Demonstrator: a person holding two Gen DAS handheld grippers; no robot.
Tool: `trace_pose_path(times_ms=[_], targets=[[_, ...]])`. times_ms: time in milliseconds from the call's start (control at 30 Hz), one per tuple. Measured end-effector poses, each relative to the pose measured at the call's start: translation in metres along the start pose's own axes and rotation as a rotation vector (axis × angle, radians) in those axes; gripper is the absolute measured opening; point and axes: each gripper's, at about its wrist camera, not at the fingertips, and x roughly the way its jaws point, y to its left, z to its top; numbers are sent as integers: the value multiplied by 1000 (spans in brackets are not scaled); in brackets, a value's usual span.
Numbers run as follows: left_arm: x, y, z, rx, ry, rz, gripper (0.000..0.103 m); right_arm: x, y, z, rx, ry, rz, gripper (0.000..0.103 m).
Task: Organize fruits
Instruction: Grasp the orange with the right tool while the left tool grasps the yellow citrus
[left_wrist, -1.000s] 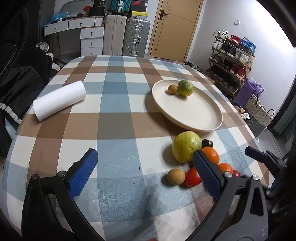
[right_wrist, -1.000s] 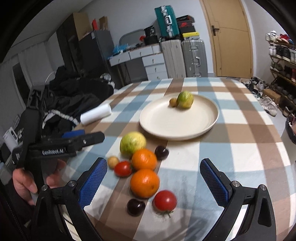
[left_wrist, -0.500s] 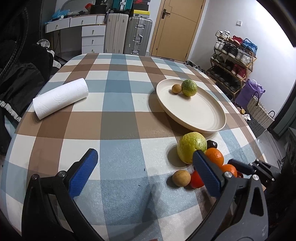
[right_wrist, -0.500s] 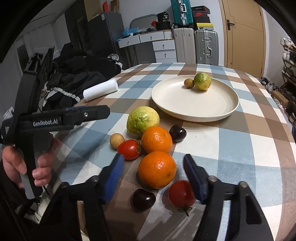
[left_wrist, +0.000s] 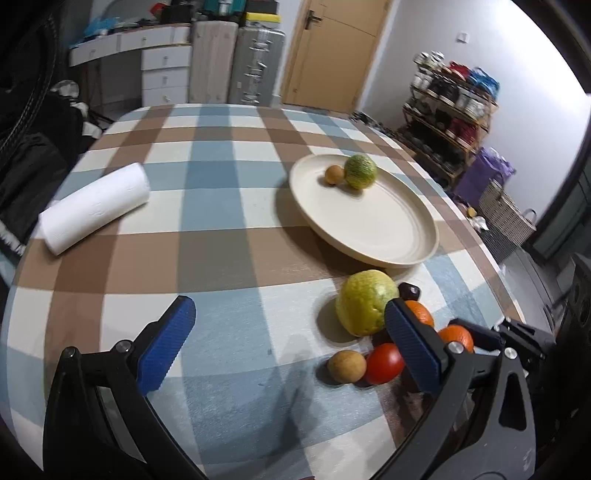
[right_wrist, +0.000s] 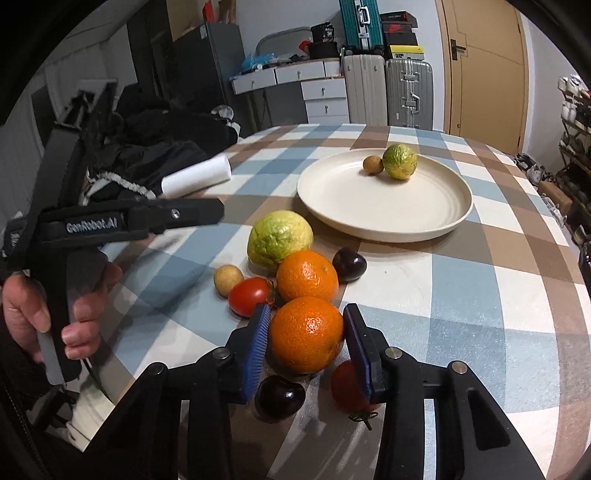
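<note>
Right claw (right_wrist: 306, 341) clamped around the near orange (right_wrist: 306, 334), low in the centre of the right wrist view, blue pads pressing both sides of the fruit. Just behind it, a second orange (right_wrist: 307, 276), with a red tomato (right_wrist: 249, 296) and a small tan fruit (right_wrist: 228, 279) to the left and a large yellow-green fruit (right_wrist: 279, 238) further up the frame. One dark cherry (right_wrist: 349, 264) right of the second orange, another dark cherry (right_wrist: 279, 397) below the left pad, and a second tomato (right_wrist: 349, 387) partly hidden behind the right pad. Toward the upper right, a cream plate (right_wrist: 384, 218) carrying a small brown fruit (right_wrist: 373, 164) touching a green citrus (right_wrist: 399, 161). White paper roll (right_wrist: 196, 176) lying at centre left on the checked worktop (right_wrist: 480, 295). Left claw (left_wrist: 288, 345) spread wide and grasping nothing, filling the lower part of the left wrist view over bare cloth, the fruit cluster beside its right finger. Same claw visible at left of the right wrist view, gripped by a bare hand (right_wrist: 40, 314).
</note>
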Motion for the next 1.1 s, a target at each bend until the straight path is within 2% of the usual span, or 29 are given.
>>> trace_pose_path(times_ms=[67,300,667,833,900,1033,1100], targets=[[4,-2,4,21,20,-38,102,-5,-2,1,12,-25,14,41],[19,-8,16,47,70,-100,102,-25,-4,8,39,-121,10,41],[50,-10,23,9,145,-254,101,-31,-18,14,72,-137,-9,41],[59,-10,22,12,176,-297,88,-29,-26,14,100,-136,-8,41],[62,-10,22,3,189,-317,78,-28,-28,14,106,-134,-9,41],[66,-10,20,-20,205,-361,70,-26,-30,16,120,-131,-3,41],[69,-9,18,-26,213,-370,59,-25,-30,16,117,-130,0,41]])
